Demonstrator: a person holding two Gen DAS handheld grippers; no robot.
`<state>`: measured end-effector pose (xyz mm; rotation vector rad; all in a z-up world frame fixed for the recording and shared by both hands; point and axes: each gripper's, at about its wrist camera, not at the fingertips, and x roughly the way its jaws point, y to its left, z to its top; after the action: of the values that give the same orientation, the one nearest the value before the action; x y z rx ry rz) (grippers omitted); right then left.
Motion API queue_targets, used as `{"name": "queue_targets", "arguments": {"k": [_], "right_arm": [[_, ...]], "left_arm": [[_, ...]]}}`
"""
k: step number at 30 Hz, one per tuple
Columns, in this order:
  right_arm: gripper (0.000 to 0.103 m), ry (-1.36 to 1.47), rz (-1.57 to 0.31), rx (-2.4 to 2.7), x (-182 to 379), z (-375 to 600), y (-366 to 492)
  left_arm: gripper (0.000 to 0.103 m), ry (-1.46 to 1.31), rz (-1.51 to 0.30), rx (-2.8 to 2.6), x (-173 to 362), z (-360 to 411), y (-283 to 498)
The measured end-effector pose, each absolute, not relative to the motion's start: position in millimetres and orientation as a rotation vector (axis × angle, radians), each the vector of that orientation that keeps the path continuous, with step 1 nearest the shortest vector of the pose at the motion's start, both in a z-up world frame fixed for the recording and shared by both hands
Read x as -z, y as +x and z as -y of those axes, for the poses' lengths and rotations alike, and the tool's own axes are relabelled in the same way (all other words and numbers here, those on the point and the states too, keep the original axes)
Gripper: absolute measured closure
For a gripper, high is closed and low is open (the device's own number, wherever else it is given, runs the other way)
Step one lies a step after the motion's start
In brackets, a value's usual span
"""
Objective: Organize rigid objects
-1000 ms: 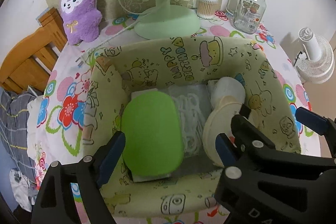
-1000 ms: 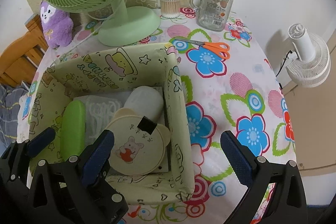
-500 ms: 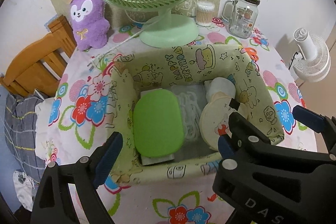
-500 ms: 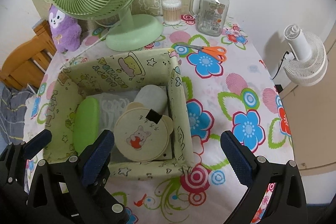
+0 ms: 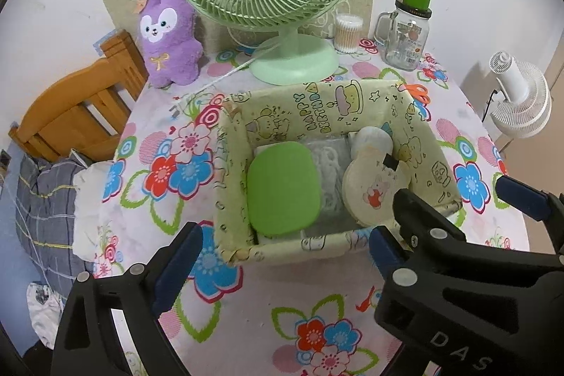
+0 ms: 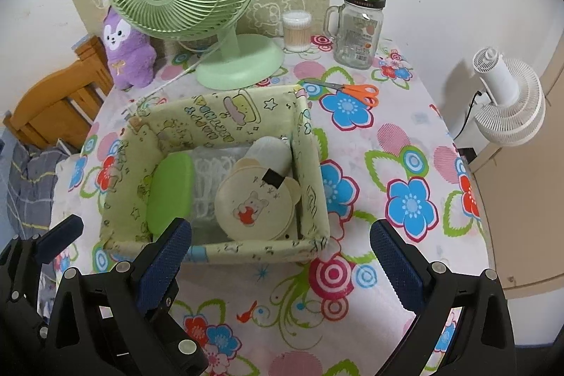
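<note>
Even, bright indoor light, sharp throughout. The white fan (image 6: 507, 101) casts a soft grey shadow on the wall to its left. Strong fisheye distortion bends the surface (image 6: 387, 136) edges; black vignette fills every corner.

Your left gripper (image 5: 282, 256): jaws just widened, nothing between | fabric bin (image 5: 328, 125) below: green case (image 5: 283, 189), bear-print tin (image 5: 373, 189) | on floral surface (image 5: 158, 143)

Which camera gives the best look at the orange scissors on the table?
The right wrist view: the orange scissors lie fully visible beyond the fabric box. In the left wrist view only the orange handles peek past the box corner.
</note>
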<state>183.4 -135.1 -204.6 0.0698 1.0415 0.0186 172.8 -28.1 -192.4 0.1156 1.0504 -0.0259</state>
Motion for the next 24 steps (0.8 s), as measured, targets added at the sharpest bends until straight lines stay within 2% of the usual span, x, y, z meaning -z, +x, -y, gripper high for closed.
{"name": "queue_targets", "arguments": {"k": [24], "right_arm": [[0.001,0.049,-0.980,0.021,174.1,149.2,130.7]], "left_arm": [[0.001,0.074,-1.006,-0.019,162.9,-11.3,122.9]]}}
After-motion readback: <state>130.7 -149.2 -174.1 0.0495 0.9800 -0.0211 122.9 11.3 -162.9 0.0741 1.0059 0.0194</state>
